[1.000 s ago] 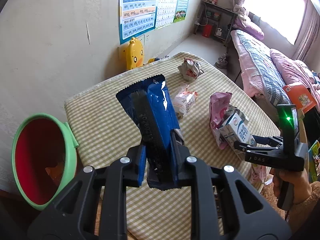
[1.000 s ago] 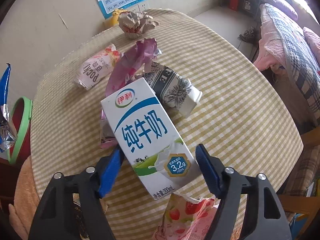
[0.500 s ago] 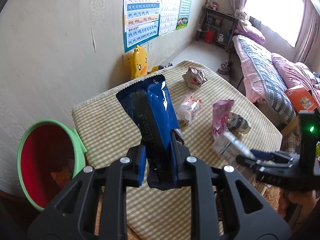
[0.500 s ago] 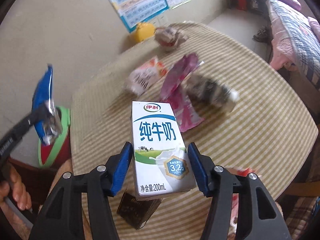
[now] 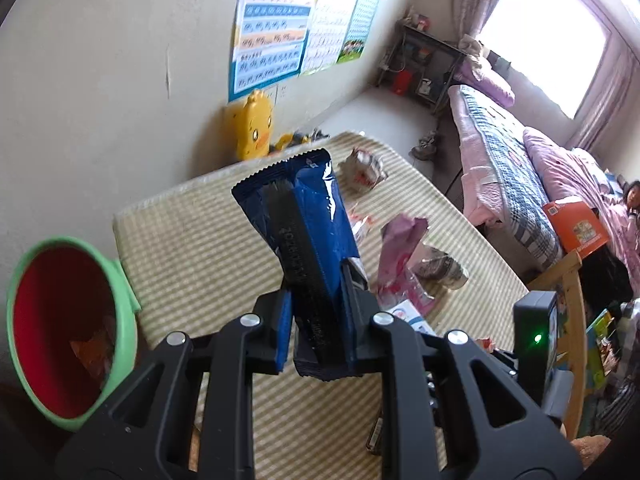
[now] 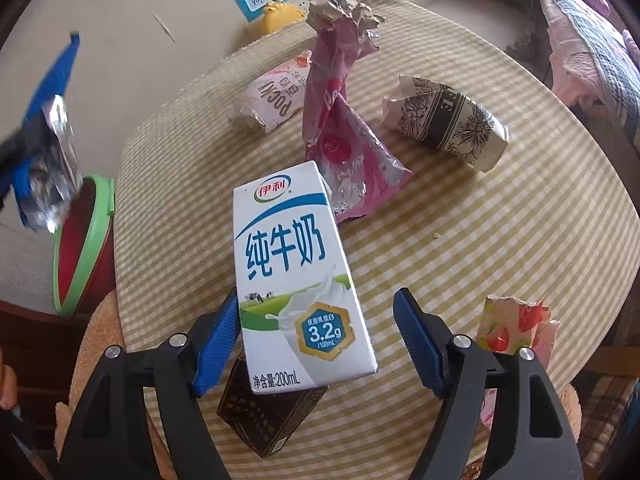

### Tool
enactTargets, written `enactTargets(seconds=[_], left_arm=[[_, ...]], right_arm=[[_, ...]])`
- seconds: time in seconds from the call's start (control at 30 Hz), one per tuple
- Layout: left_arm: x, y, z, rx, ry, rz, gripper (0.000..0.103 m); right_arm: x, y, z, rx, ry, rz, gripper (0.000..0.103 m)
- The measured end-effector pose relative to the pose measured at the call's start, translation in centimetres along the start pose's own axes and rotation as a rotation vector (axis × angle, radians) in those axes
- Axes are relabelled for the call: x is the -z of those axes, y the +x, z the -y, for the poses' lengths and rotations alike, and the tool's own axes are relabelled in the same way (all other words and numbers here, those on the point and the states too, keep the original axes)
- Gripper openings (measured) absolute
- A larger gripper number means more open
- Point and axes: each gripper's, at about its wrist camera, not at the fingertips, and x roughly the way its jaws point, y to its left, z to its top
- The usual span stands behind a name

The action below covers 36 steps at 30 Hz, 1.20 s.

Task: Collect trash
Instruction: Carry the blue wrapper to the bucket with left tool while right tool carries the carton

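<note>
My left gripper (image 5: 316, 304) is shut on a blue foil wrapper (image 5: 308, 216), held above the checked table (image 5: 208, 248). The wrapper stands up from the jaws. A green-rimmed red bin (image 5: 126, 320) sits left of the table, below its edge. My right gripper (image 6: 316, 304) is opening around a white milk carton (image 6: 292, 264). The left pad still touches the carton's side and the right pad (image 6: 416, 336) stands clear of it. The carton rests tilted on a dark brown box (image 6: 268, 416) at the table's near edge.
Farther back on the table lie a pink foil wrapper (image 6: 340, 120), a crushed printed paper cup (image 6: 448, 124), a pink snack packet (image 6: 276, 96) and a crumpled paper ball (image 6: 344, 12). A torn strawberry carton (image 6: 512, 328) sits by my right finger. A bed (image 5: 512, 184) stands to the right.
The right jaws closed on the milk carton and lifted it toward the near edge. They have now spread, with the right pad off the carton. The left gripper kept its hold and barely moved.
</note>
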Motion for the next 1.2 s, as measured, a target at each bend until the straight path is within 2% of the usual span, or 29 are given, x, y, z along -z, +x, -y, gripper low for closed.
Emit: enactTargets(seconds=[0.1,0.17,0.3,0.43,0.73,1.0,1.2], left_arm=[[0.1,-0.3,0.8,-0.015,0.028,0.016,0.020],[0.4,-0.4,0.7,-0.023,0.031,0.016,0.020],[0.4,-0.7,0.4,-0.050,0.036,0.025,0.020],[0.4,-1.3,-0.2,-0.086,0.044,0.049,0.020],[0.7,-2.6,-2.7,-0.143,0.024,0.085,0.020],[0.6,-3.9,-5.6,-0.178,-0.026,0.118,0.020],[1.0,-4.4,-7.9,-0.193,-0.064,0.126,0.020]], right_arm=[[0.1,0.0,0.0,0.000,-0.004,-0.001,0.071],[0.2,0.3,-0.4,0.001,-0.025,-0.005,0.054],[0.3,0.2,-1.0,0.006,-0.044,0.003,0.054],[0.1,-1.0,-0.8,-0.050,-0.008,0.030,0.054],[-1.7,-7.3,-1.9,-0.175,0.062,0.181,0.054],[-2.9,-10.6,-4.7,-0.204,0.037,0.268,0.054],[-3.4,-11.2,-7.4,-0.203,-0.024,0.280,0.054]])
